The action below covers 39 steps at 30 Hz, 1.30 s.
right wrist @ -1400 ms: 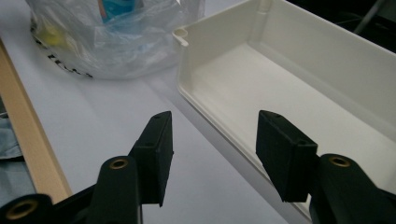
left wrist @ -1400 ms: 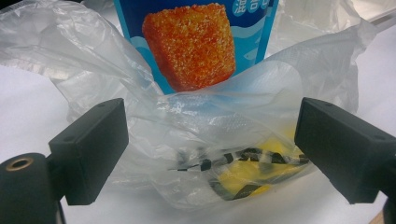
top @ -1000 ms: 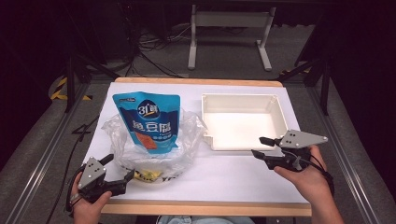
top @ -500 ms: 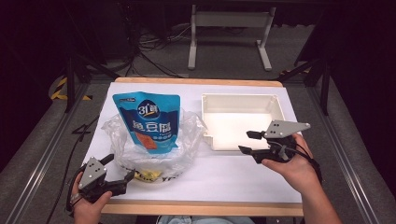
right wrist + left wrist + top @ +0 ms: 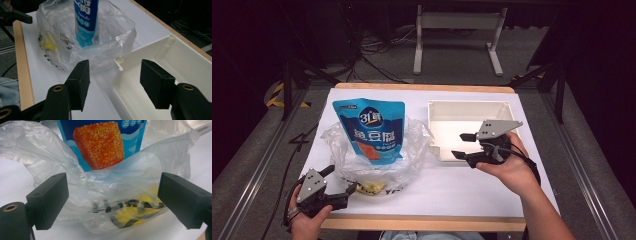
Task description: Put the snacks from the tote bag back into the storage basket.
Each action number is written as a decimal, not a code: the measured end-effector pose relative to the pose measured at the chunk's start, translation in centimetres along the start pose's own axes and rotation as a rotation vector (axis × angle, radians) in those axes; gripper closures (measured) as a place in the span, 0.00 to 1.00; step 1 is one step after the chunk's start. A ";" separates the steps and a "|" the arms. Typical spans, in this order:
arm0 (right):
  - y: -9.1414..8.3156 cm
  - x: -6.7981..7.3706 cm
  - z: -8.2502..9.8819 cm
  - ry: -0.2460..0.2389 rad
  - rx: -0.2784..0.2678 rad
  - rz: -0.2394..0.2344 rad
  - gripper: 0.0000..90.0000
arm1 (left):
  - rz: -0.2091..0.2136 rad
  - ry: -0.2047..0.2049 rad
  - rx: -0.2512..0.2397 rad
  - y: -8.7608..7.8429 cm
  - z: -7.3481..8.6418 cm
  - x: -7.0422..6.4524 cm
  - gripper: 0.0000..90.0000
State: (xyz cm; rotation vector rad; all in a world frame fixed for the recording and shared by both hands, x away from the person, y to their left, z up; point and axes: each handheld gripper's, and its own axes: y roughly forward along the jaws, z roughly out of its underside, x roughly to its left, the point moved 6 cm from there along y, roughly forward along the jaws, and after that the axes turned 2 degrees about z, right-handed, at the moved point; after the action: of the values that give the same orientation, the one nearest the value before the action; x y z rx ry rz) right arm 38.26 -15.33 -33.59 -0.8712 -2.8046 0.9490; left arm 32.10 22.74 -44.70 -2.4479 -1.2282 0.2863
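A clear plastic bag [image 5: 377, 157] lies on the white table, holding an upright blue snack pouch [image 5: 371, 127] and a yellow packet [image 5: 371, 187]. In the left gripper view the bag [image 5: 105, 182], pouch [image 5: 100, 142] and yellow packet [image 5: 130, 213] are just beyond the jaws. My left gripper [image 5: 343, 187] is open at the bag's near left edge, nothing between its fingers. My right gripper [image 5: 462, 145] is open over the near left corner of the white tray [image 5: 497, 112]. In the right gripper view the bag [image 5: 82, 42] and pouch [image 5: 86, 22] sit ahead, the tray [image 5: 175, 65] to the right.
The table's wooden front edge [image 5: 422, 222] runs below both hands. Grey floor, metal rails and a stand's legs [image 5: 457, 45] lie beyond the table. Bare white tabletop [image 5: 447, 185] lies between the bag and the right hand.
My right gripper has moved left and forward, from beside the tray's right end to over its near left corner. The left gripper has stayed put by the bag.
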 end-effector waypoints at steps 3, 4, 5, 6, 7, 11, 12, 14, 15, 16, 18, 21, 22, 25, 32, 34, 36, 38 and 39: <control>0.6 0.2 -0.5 -0.005 -0.002 -0.010 0.46 | 0.000 -0.001 -0.001 0.0 0.0 0.0 0.12; 1.0 0.2 -0.7 -0.012 -0.002 -0.017 0.46 | 0.000 0.000 -0.002 0.0 0.0 0.0 0.12; 1.2 0.3 -0.9 -0.015 -0.002 -0.022 0.46 | 0.001 -0.001 -0.003 0.0 0.0 0.0 0.12; 1.6 0.3 -1.2 -0.022 -0.002 -0.024 0.46 | 0.001 0.000 -0.002 0.0 0.0 0.0 0.12; 1.9 0.3 -1.3 -0.025 -0.002 -0.026 0.46 | 0.001 0.001 -0.002 0.0 0.0 0.0 0.12; 2.9 0.4 -2.0 -0.033 -0.012 -0.040 0.46 | 0.001 0.001 -0.003 0.0 0.0 0.0 0.12; 3.1 0.4 -2.1 -0.033 -0.011 -0.043 0.46 | 0.001 0.000 -0.004 0.0 0.0 0.0 0.12; 3.5 0.5 -2.4 -0.036 -0.014 -0.047 0.46 | 0.002 0.001 -0.003 0.0 0.0 0.0 0.12; 3.7 0.5 -2.6 -0.035 -0.015 -0.050 0.46 | 0.003 0.000 -0.003 0.0 0.0 0.0 0.12; 3.8 0.5 -2.7 -0.035 -0.016 -0.054 0.46 | 0.002 0.000 -0.001 0.0 0.0 0.0 0.12; 4.2 0.6 -3.2 -0.039 -0.019 -0.056 0.46 | 0.003 -0.001 -0.001 0.0 0.0 0.0 0.12; 4.9 0.9 -3.8 -0.047 -0.032 -0.070 0.46 | 0.003 0.001 -0.003 0.0 0.0 0.0 0.12; 5.1 1.0 -3.9 -0.048 -0.038 -0.073 0.46 | 0.003 0.001 -0.003 0.0 -0.1 0.0 0.12; 5.6 1.1 -4.2 -0.054 -0.047 -0.079 0.46 | 0.002 0.000 -0.003 0.0 0.0 0.0 0.12; 7.4 1.6 -5.3 -0.077 -0.049 -0.106 0.47 | 0.002 0.001 -0.005 -0.1 0.0 0.1 0.12; 7.7 1.7 -5.4 -0.084 -0.058 -0.109 0.47 | 0.003 0.001 -0.005 -0.1 0.0 0.1 0.12; 8.2 1.9 -5.7 -0.092 -0.078 -0.117 0.47 | 0.003 0.001 -0.005 0.0 0.0 0.1 0.12; 8.7 2.0 -5.8 -0.102 -0.088 -0.124 0.47 | 0.005 0.002 -0.004 0.0 0.0 0.0 0.12; 9.0 2.1 -5.9 -0.095 -0.088 -0.131 0.46 | 0.005 0.002 -0.005 0.0 0.0 0.0 0.12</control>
State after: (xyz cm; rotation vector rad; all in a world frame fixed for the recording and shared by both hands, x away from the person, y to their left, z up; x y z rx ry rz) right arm 42.33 -5.14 -34.27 -0.6580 -2.9609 0.8769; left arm 32.12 22.79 -44.64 -2.4551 -1.2232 0.2828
